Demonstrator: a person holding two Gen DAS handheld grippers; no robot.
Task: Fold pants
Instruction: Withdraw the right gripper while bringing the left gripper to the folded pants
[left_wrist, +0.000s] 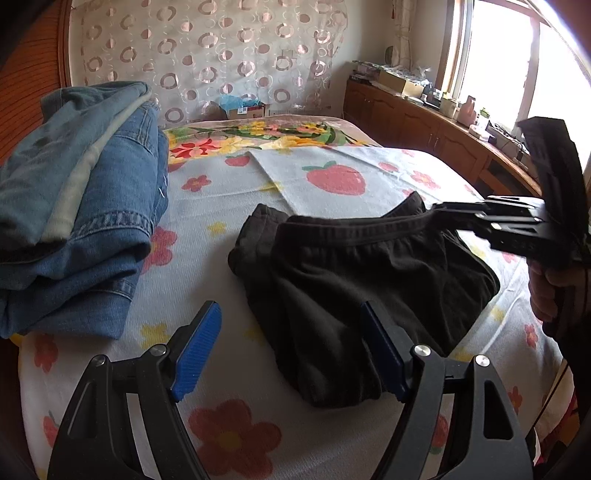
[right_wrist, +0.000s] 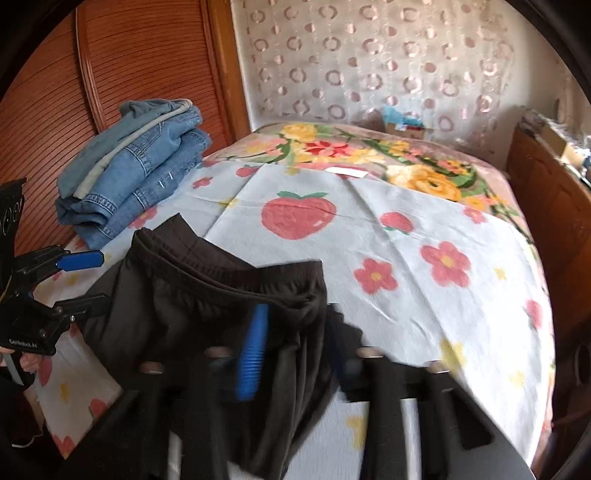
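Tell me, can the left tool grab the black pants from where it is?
Probably yes. The left tool is open, one blue finger already against the crumpled black fabric pants on the strawberry-print bedsheet; nothing lies between. The folded blue denim jeans sit off to the side.

black pants (left_wrist: 362, 280), blue denim jeans (left_wrist: 85, 206), strawberry-and-flower sheet (left_wrist: 332, 173), blue gripper pads (left_wrist: 199, 350).

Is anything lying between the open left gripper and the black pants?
Nothing visible. The left gripper is open right at the near edge of the black pants, with only bare bedsheet beside it. The folded jeans sit off to the side, clear of the path. The right gripper is already shut on the pants' waistband.
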